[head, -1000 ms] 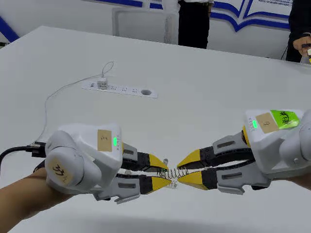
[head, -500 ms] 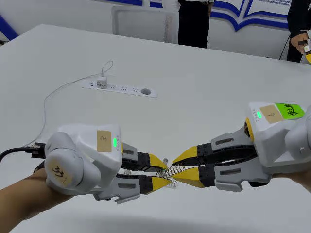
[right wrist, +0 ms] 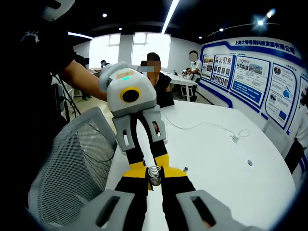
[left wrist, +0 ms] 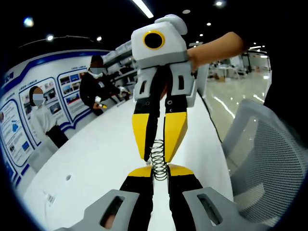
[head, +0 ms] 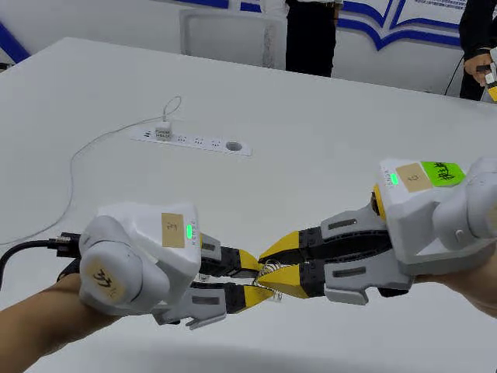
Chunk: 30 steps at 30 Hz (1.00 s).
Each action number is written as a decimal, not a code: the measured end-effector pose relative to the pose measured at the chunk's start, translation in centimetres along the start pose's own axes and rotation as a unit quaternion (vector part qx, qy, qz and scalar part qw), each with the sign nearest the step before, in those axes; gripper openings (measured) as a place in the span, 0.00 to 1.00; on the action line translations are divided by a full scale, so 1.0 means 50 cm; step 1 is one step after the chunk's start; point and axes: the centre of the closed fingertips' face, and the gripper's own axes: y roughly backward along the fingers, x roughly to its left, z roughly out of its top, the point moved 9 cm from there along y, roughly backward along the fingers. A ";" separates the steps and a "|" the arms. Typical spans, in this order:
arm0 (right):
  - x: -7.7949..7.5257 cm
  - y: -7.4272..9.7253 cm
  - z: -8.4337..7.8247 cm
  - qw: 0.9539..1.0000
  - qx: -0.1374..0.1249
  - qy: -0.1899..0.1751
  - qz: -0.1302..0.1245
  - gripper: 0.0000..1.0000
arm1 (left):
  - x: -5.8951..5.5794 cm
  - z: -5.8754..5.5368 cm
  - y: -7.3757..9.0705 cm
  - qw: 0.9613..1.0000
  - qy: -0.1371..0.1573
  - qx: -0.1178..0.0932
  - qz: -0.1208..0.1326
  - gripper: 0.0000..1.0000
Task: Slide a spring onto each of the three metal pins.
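Surface (head: 326, 148): white and wide. I work low over its near part, and a power strip (head: 190, 142) lies well apart on the far side.
Left gripper (head: 258, 278): it comes in from my left. Its fingers are narrow, pinched on one end of the spring (head: 269, 271). I cannot tell what, if anything, runs inside the coils there.
Right gripper (head: 269, 268): it comes in from my right, nose to nose with the left one. Its fingers are narrow too, closed on the spring's other end. In the right gripper view the coil shows end-on between them.
Spring position: it is held in the air between the two sets of fingertips, clear of the surface.
Spring axis: it runs straight from one gripper to the other, in line with both pairs of fingers. In the left gripper view it climbs from my fingers up into the right gripper's.
Pin (right wrist: 185, 169): a small metal one looks to stand on the surface just beside the right fingers, apart from the spring.
What the next move turns on: I judge that the spring's bore must line up with a pin's long axis. The right gripper is the nearer one to that standing pin.
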 end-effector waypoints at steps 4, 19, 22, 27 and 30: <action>-0.003 -0.004 0.001 1.000 0.004 -0.003 -0.008 0.10 | 0.005 -0.005 0.002 1.000 0.010 0.001 0.005 0.10; -0.014 -0.007 0.005 0.999 0.009 -0.016 -0.032 0.10 | 0.015 -0.003 0.003 0.999 0.029 -0.004 0.027 0.13; -0.020 -0.006 0.008 0.999 0.010 -0.014 -0.038 0.10 | 0.017 0.007 0.004 0.998 0.044 -0.024 0.026 0.21; -0.028 0.000 0.017 0.999 0.006 -0.010 -0.046 0.10 | 0.023 -0.004 0.007 0.998 0.055 -0.006 0.038 0.27; -0.033 0.005 0.017 0.999 0.007 -0.010 -0.052 0.10 | 0.023 -0.010 0.013 0.997 0.063 -0.004 0.040 0.30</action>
